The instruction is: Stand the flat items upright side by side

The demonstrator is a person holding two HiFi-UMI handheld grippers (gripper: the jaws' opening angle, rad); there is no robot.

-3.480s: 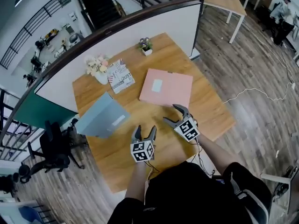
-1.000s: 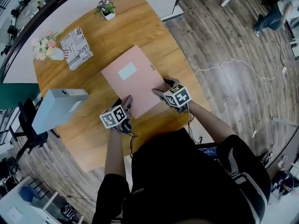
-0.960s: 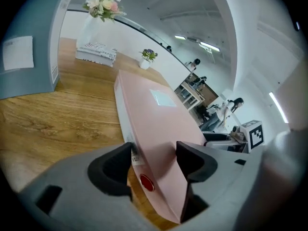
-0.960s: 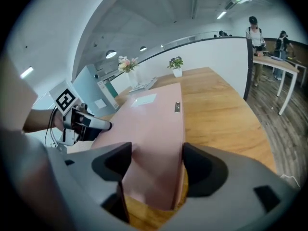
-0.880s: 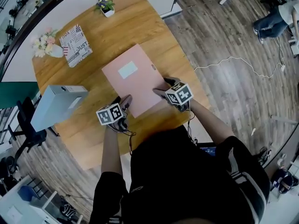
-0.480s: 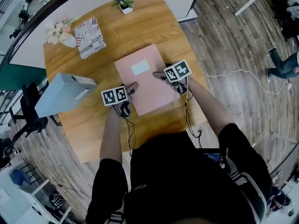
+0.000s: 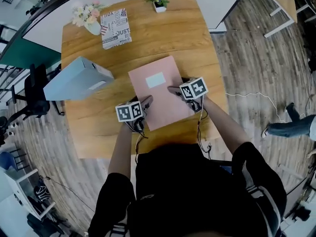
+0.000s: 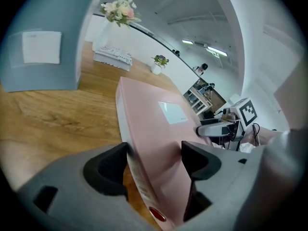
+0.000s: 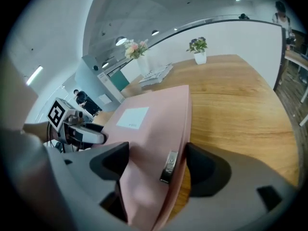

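Well, this is looking about halfway done. The blue-grey box file (image 7: 79,80) is standing upright at the left side of the tabletop (image 7: 182,38), while the pink box file (image 7: 159,93) is lying flat in the middle, well apart from it. The left gripper (image 7: 146,102) and right gripper (image 7: 174,90) are straddling its near corners. Their jaws have just been opening wide and aren't clamping it. Tipping it up beside the blue one is what's remaining, I reckon.

Bright even indoor light, soft shadows, strong fisheye bending at edges, dark corners in gripper views
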